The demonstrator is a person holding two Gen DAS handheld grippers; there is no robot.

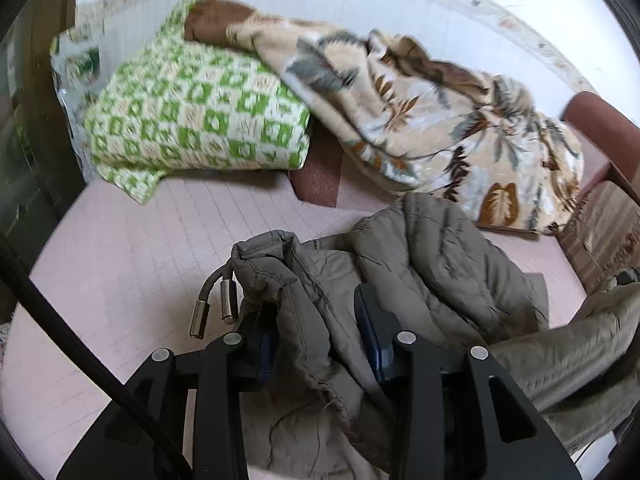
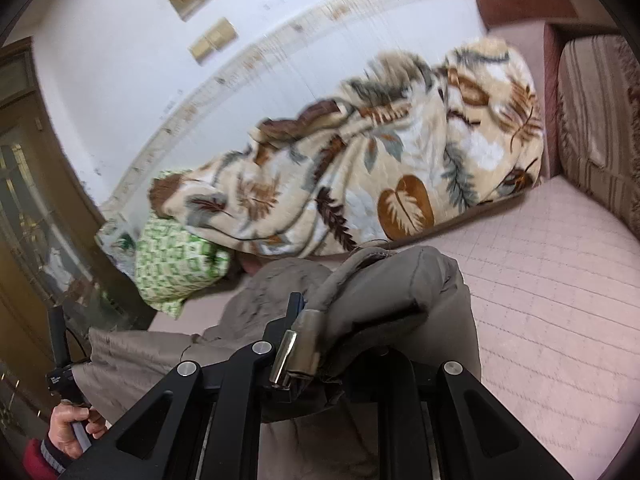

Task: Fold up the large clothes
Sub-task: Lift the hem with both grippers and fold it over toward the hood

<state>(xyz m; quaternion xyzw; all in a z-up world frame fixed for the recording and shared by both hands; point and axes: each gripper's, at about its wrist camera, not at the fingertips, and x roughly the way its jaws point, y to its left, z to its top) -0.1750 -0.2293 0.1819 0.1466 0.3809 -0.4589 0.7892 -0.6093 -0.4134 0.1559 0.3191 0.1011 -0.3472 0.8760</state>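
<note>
Tongs: right tongs (image 2: 340, 344) clench the padded jacket (image 2: 384, 292); left tongs (image 1: 316, 336) stand loose around its hem. I fear that side slipping, spoiling the fold.

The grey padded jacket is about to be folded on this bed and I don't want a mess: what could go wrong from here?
The left gripper has jacket fabric between jaws that stand apart, so that edge may slip out. The metal-tipped drawstring dangles by the right gripper and could snag. The leaf-print blanket lies close behind, so the jacket could drag it.
</note>
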